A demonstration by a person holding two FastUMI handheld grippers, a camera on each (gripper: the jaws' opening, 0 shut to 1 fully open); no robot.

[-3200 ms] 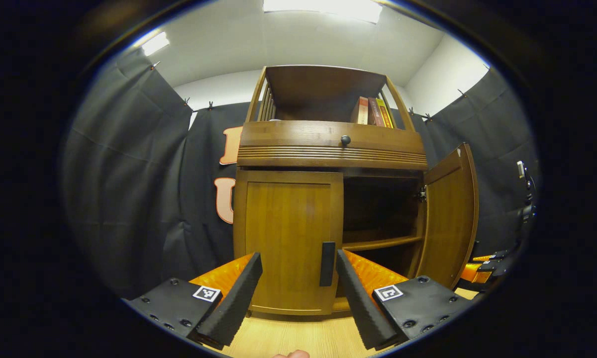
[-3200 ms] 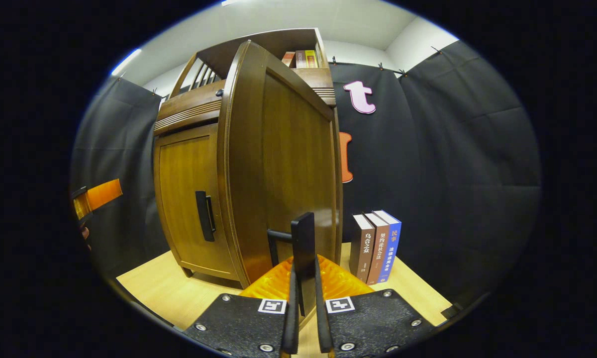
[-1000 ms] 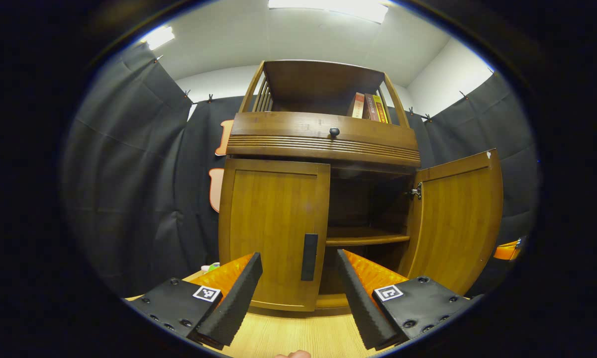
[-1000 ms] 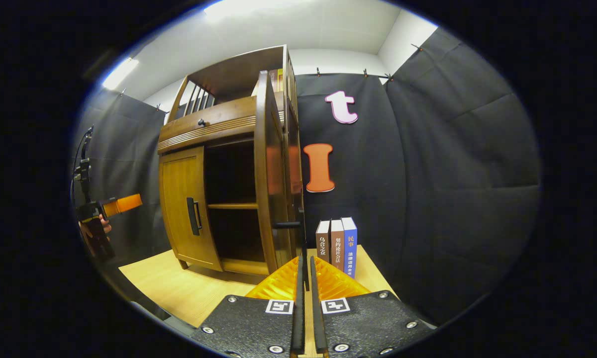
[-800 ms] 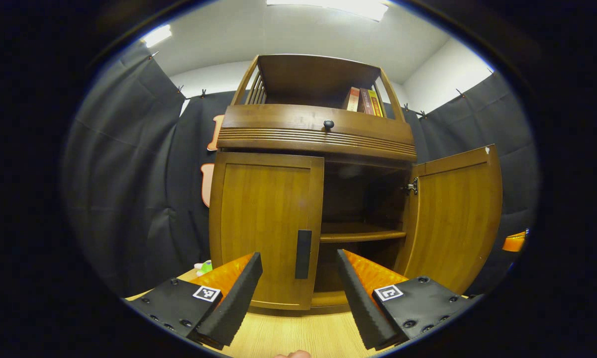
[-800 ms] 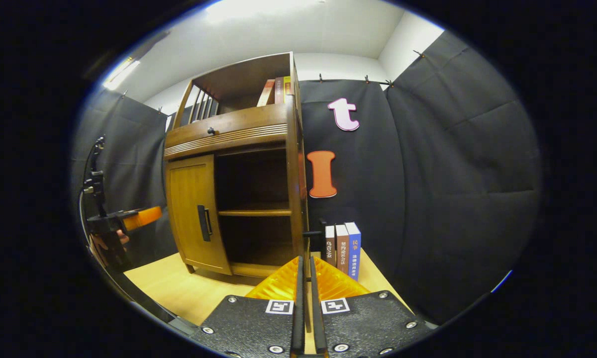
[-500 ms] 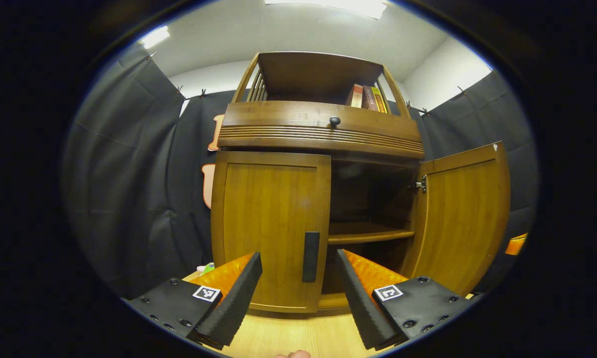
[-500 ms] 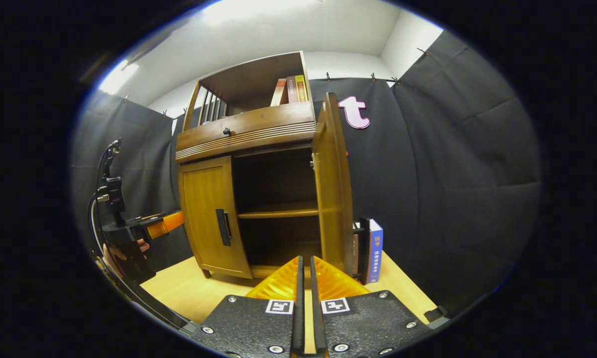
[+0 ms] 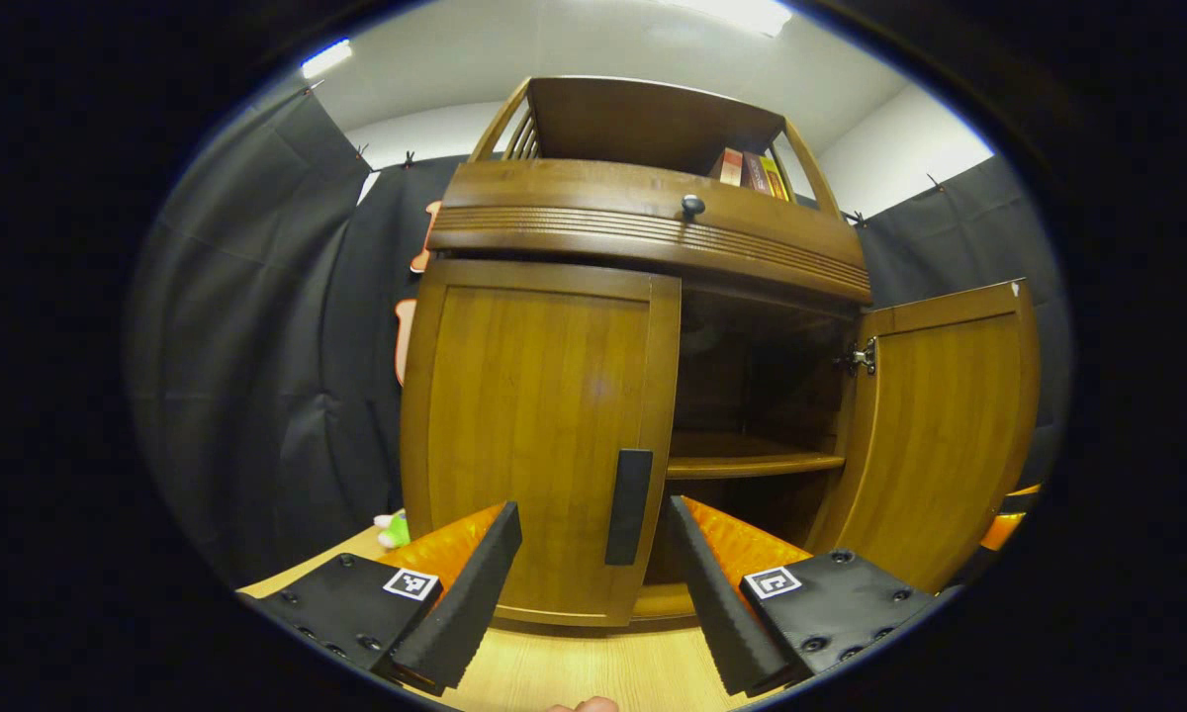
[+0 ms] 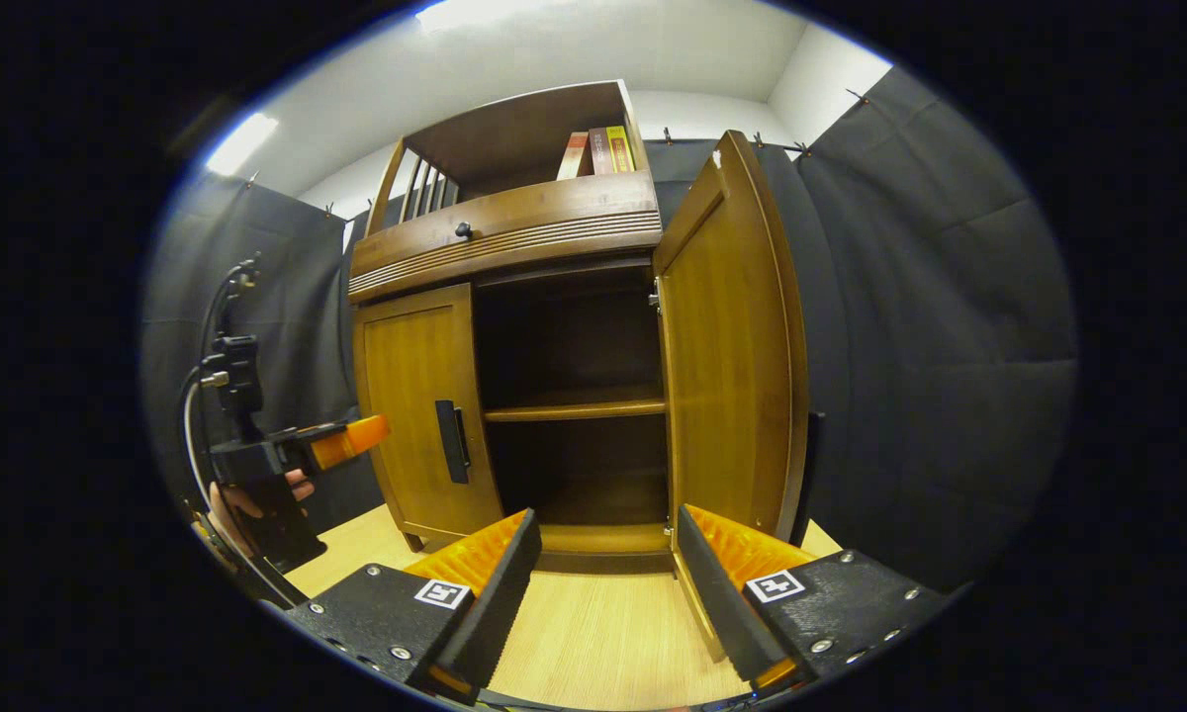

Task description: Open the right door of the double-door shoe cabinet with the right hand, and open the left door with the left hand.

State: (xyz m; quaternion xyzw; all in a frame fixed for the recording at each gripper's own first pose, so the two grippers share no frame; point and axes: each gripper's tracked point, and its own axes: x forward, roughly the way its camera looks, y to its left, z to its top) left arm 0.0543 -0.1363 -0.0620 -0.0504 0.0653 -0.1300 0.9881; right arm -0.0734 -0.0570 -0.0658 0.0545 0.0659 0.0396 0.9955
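Booth: brown wooden double-door shoe cabinet [image 9: 643,247] on light wood floor [image 10: 603,643].
Right door [image 10: 732,346]: I've let go; right gripper [image 10: 603,564] now spread wide.
Left gripper [image 9: 593,554]: wide, closer to black left-door handle [image 9: 629,492], not touching.

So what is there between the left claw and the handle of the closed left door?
Nothing: in the left gripper view the open left claw faces the handle across bare space.

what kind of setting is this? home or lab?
Likely a staged data-collection booth, not a home: black cloth walls pinned up around a lone wooden shoe cabinet on a bare tabletop, with a hand-held left gripper in view.
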